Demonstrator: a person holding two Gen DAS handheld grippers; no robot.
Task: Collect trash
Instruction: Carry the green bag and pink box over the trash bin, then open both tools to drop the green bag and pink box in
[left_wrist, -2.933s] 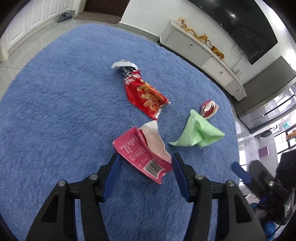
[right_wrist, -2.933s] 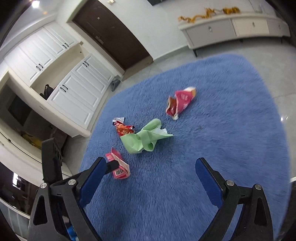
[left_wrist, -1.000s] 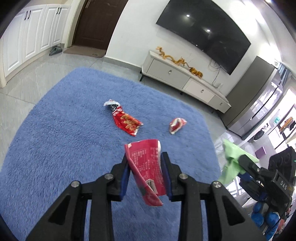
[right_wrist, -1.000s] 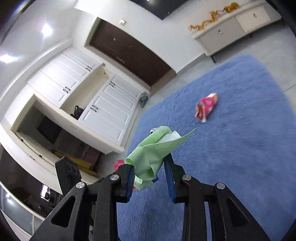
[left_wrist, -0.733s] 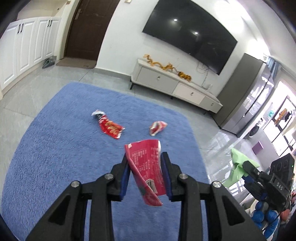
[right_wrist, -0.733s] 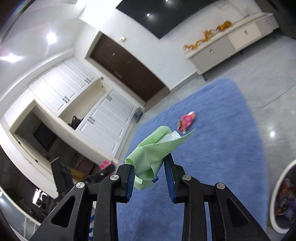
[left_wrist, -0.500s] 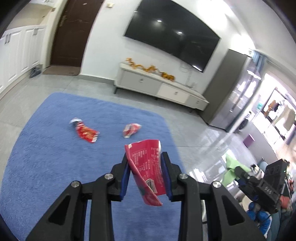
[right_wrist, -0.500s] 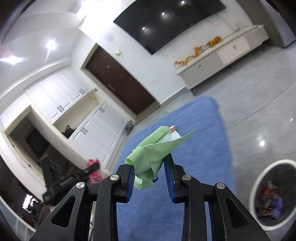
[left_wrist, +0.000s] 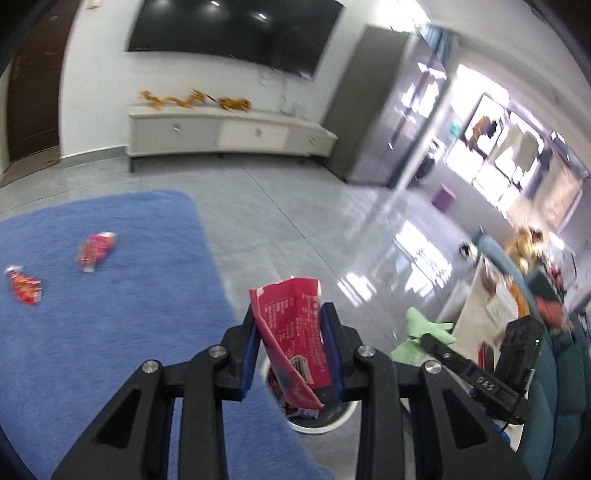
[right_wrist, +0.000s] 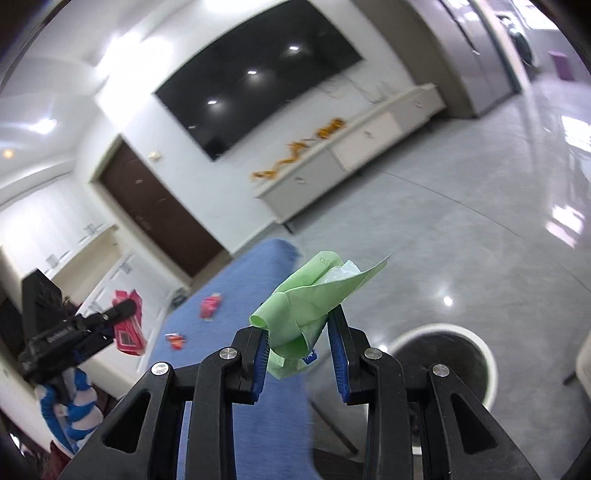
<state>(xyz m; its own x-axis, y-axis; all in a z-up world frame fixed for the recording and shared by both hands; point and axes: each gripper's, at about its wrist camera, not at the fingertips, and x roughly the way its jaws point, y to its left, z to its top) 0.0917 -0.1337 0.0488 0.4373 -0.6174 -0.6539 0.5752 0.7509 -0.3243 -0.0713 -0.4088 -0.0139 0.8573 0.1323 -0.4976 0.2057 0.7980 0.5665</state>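
Left gripper (left_wrist: 291, 345) fingers pinch a red snack wrapper (left_wrist: 291, 339) above the white bin (left_wrist: 325, 424); right gripper (right_wrist: 301, 345) fingers pinch a crumpled green wrapper (right_wrist: 310, 299).

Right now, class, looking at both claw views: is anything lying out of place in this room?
Yes. Two crumpled red snack wrappers lie loose on the blue rug, litter where none belongs. The torn red packet and the green wrapper are clamped in the claws near the white bin, so they are not astray.
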